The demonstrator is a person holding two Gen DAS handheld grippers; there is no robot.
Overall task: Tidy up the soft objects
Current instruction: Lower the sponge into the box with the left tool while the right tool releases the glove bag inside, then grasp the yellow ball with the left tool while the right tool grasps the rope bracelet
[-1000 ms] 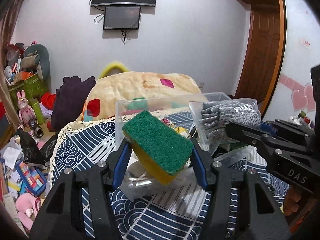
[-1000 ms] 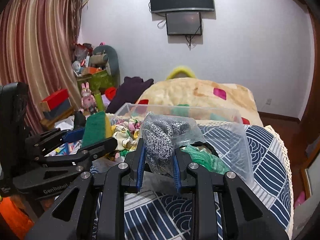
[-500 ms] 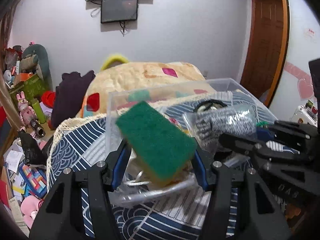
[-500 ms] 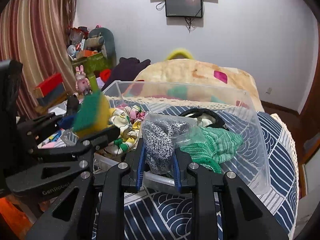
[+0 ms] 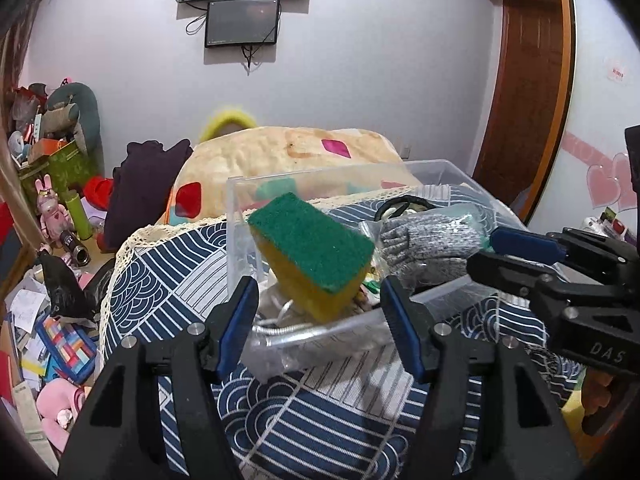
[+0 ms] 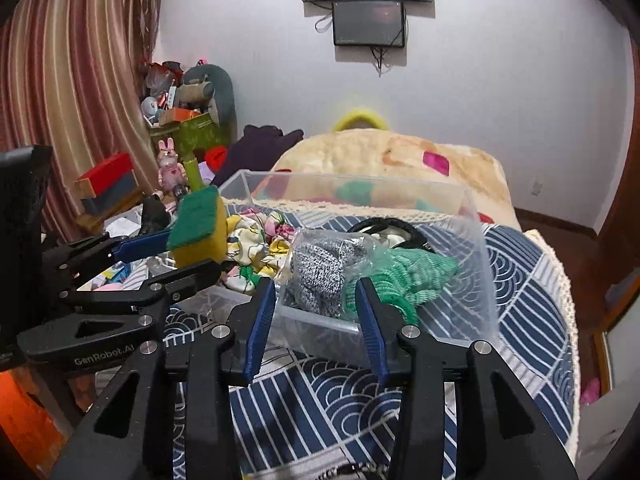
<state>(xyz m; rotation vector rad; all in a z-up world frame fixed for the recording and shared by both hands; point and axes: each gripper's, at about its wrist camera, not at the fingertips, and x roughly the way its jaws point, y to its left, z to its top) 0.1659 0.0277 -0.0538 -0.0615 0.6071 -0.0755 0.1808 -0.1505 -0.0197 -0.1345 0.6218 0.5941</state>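
Note:
A clear plastic bin (image 5: 240, 216) stands on the blue patterned cloth; it also shows in the right wrist view (image 6: 476, 264). A green and yellow sponge (image 5: 312, 252) hangs tilted over the bin's near left part, clear of both fingers of my open left gripper (image 5: 320, 320). In the right wrist view the sponge (image 6: 198, 228) sits above the left gripper's fingers. A bagged grey glove (image 6: 320, 276) lies in the bin just beyond my open right gripper (image 6: 316, 320), beside a green knit item (image 6: 416, 272). The glove also shows in the left wrist view (image 5: 428, 240).
Floral fabric (image 6: 256, 240) and a black ring-shaped item (image 6: 384, 228) lie in the bin. A clear bag with metal parts (image 5: 288, 328) lies at the bin's near side. A blanket-covered bed (image 5: 288, 152) is behind. Toys and boxes (image 5: 52, 216) clutter the floor on the left.
Both grippers opened. The left let go of the sponge, which tips over the bin. The right let go of the bagged glove, which now rests in the bin.

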